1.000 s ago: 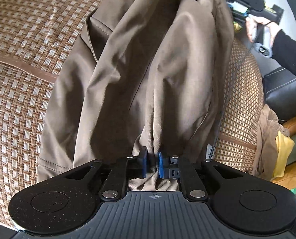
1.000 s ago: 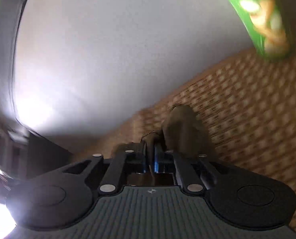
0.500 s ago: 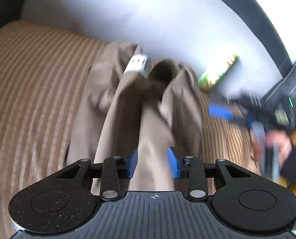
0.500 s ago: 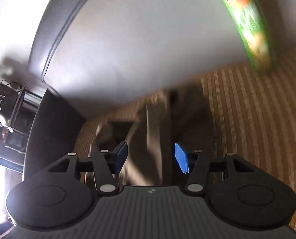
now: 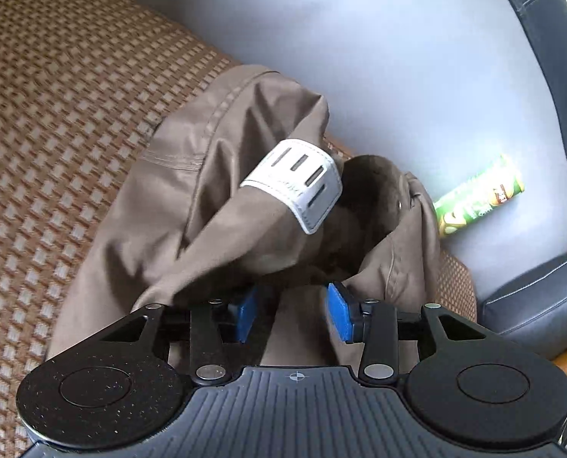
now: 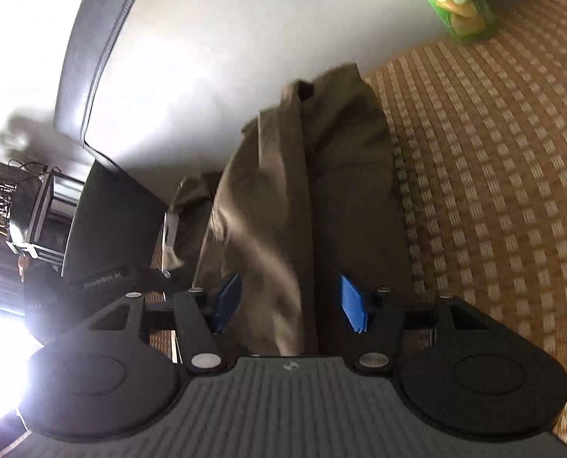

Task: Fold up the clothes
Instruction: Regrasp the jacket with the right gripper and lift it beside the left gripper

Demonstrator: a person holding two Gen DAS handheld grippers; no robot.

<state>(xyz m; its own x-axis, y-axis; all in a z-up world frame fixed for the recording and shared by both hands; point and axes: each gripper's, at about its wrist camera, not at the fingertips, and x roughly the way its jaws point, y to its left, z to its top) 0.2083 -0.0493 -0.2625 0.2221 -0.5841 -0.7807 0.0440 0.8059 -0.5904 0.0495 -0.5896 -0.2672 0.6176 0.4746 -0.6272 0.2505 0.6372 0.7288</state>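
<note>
Right wrist view: brown trousers point(image 6: 321, 198) lengthwise away towards backrest (both tongs apart).

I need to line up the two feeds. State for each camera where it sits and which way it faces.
Left wrist: on the left gripper, looking down along its open jaws at brown trousers on a woven mat; no hand shows.
Right wrist: on the right gripper, jaws open, looking along the trousers toward the sofa back; no hand shows.
Shared: trousers, mat, green can.

The can point(image 6: 455, 0) runs off the right wrist view's top edge; the trousers point(image 6: 306, 198) there are motion-blurred.
</note>
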